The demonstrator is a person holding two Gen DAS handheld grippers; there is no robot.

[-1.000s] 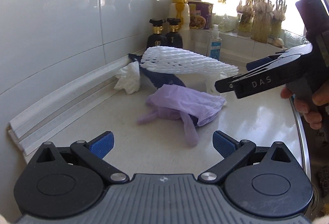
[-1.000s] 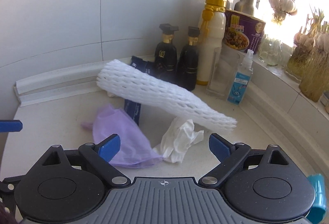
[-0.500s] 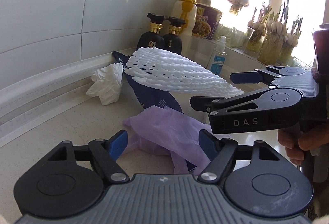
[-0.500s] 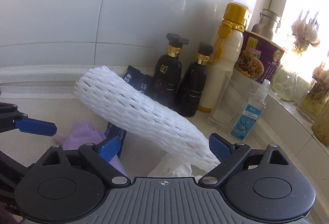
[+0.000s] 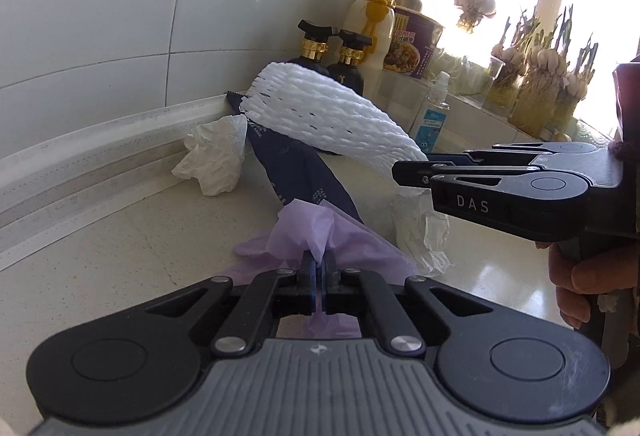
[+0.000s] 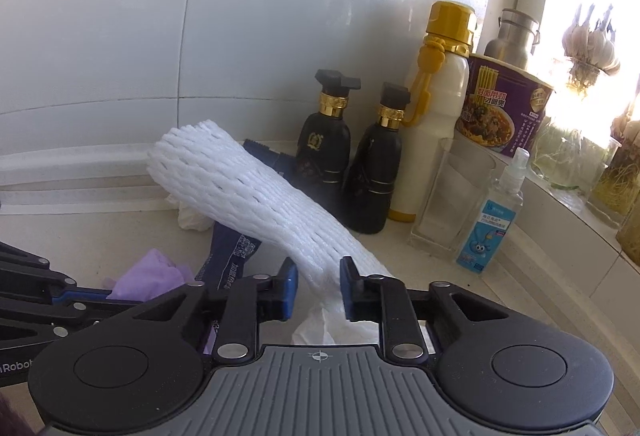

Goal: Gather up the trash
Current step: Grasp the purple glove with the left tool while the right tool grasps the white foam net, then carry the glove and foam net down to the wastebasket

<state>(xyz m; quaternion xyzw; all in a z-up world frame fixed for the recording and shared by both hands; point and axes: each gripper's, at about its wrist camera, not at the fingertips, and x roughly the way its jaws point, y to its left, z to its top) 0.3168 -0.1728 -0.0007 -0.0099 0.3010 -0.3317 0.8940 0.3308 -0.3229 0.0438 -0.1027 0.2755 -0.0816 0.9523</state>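
A purple glove [image 5: 312, 232] lies crumpled on the pale counter [image 5: 120, 256], and my left gripper [image 5: 319, 268] is shut on a fold of it. A white foam net sleeve [image 6: 248, 192] slants over a dark blue wrapper [image 6: 234, 256]. My right gripper [image 6: 318, 276] is closing its jaws on the sleeve's near end, with the blue pads pressing its sides. In the left wrist view the right gripper [image 5: 412, 172] comes in from the right, held by a hand [image 5: 588, 276]. One crumpled white tissue [image 5: 214, 160] lies by the wall. Another [image 5: 420, 232] lies under the sleeve's end.
Two black bottles [image 6: 352, 164], a yellow-capped white bottle [image 6: 436, 108], a purple noodle cup [image 6: 504, 108], a glass [image 6: 452, 196] and a small sanitizer bottle [image 6: 490, 220] stand at the back. Jars of sprouting garlic [image 5: 540, 92] line the sill. The tiled wall [image 5: 100, 16] runs along the left.
Both grippers moved forward and down to the trash pile. The left jaws shut on the purple glove, and the right jaws came together around the foam sleeve's end.
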